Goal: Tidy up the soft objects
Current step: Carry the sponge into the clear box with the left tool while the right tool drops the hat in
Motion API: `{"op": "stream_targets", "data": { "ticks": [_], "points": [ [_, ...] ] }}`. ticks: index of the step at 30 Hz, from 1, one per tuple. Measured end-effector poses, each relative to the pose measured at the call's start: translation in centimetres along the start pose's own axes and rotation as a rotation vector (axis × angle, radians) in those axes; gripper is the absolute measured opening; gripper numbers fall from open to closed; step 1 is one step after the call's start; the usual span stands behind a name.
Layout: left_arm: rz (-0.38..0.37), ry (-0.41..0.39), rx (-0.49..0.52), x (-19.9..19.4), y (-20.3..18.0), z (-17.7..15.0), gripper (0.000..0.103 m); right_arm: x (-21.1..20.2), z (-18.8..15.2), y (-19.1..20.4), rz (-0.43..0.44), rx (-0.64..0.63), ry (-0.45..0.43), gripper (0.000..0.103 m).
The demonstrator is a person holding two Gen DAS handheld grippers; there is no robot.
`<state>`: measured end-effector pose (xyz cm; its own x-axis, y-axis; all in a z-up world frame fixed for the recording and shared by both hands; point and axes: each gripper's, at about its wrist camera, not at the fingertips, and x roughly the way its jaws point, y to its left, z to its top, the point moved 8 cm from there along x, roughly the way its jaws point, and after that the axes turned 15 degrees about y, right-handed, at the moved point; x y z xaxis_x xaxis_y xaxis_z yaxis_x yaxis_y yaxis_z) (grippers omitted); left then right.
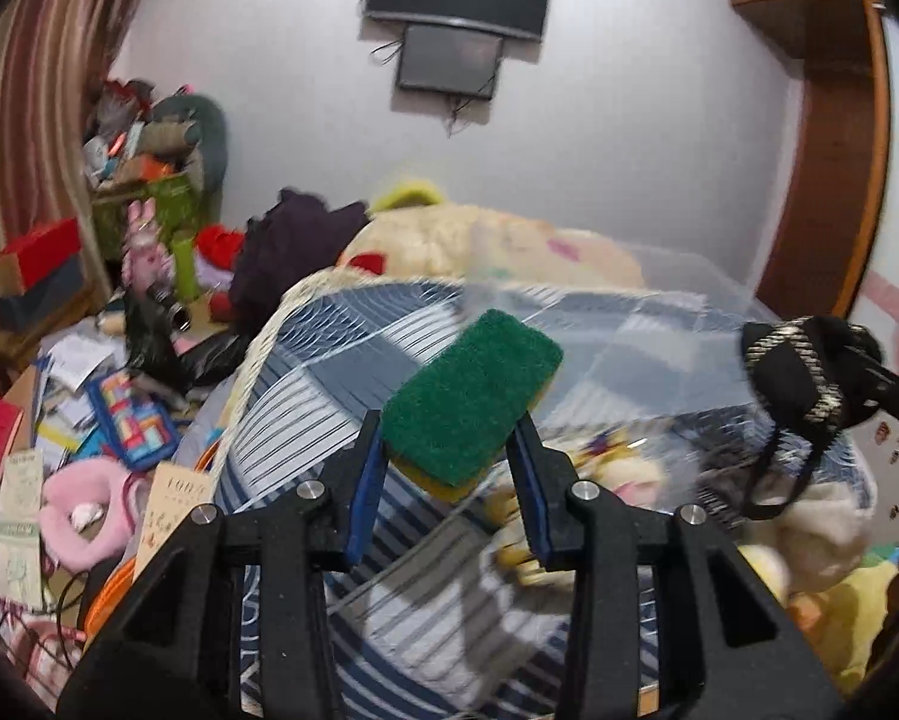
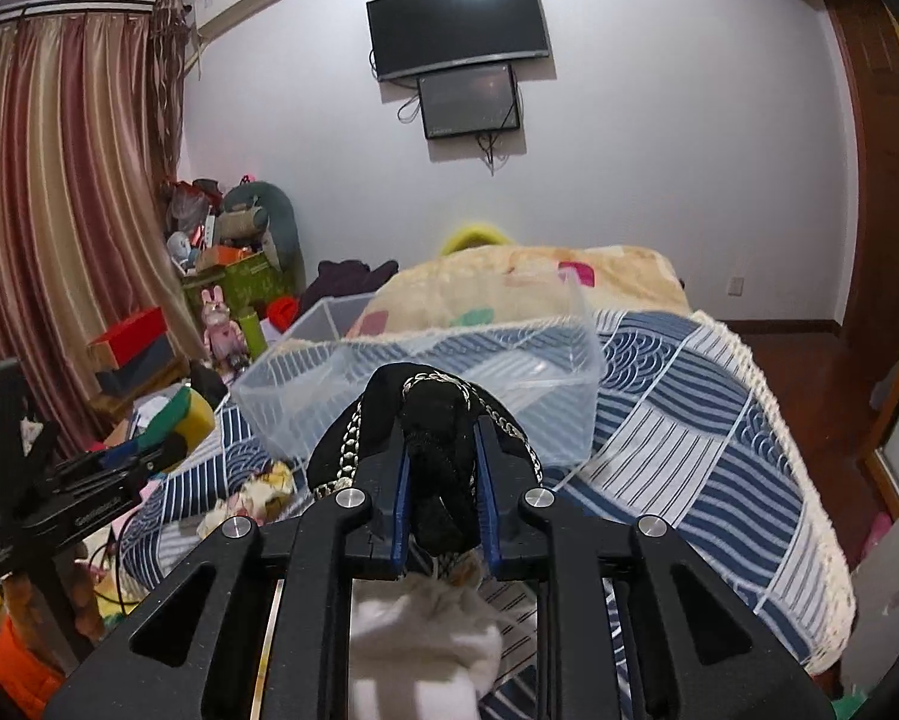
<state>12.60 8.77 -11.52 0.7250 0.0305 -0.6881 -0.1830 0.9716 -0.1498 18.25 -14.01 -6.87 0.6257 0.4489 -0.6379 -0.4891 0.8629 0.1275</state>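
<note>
My left gripper (image 1: 449,444) is shut on a green-and-yellow sponge (image 1: 470,399), held in the air above the bed; the sponge also shows at the left of the right wrist view (image 2: 176,417). My right gripper (image 2: 443,456) is shut on a black fabric item with a silver chain trim (image 2: 431,420), which also shows at the right of the left wrist view (image 1: 803,372). A clear plastic bin (image 2: 425,384) sits on the blue-striped bedspread (image 2: 689,420) just beyond the right gripper. White cloth (image 2: 425,648) lies below the right gripper.
A cream blanket (image 2: 527,282) lies behind the bin. Small plush toys (image 1: 617,474) lie on the bed. The floor at the left is cluttered with boxes, papers and a pink plush (image 1: 83,510). A wooden door frame (image 1: 833,150) stands at the right.
</note>
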Motion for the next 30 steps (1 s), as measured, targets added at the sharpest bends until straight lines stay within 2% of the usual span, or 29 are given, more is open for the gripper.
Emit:
{"op": "stream_targets", "data": {
  "ticks": [6, 17, 23, 30],
  "points": [
    [-0.07, -0.049, 0.041, -1.5, -2.4, 2.6, 0.04, -1.1, 2.2, -0.6, -0.032, -0.002, -0.049, 0.017],
    [-0.139, -0.024, 0.07, -0.1, -3.7, 7.1, 0.04, -0.6, 6.4, -1.0, -0.084, -0.035, -0.098, 0.017],
    [-0.123, 0.016, 0.119, 2.3, -4.8, 8.5, 0.04, 1.7, 7.5, -1.3, -0.1, -0.056, -0.061, 0.017],
    [-0.1, 0.105, 0.176, 6.0, -5.6, 8.9, 0.04, 5.8, 6.9, -1.7, -0.09, -0.078, 0.065, 0.017]
  ]
}}
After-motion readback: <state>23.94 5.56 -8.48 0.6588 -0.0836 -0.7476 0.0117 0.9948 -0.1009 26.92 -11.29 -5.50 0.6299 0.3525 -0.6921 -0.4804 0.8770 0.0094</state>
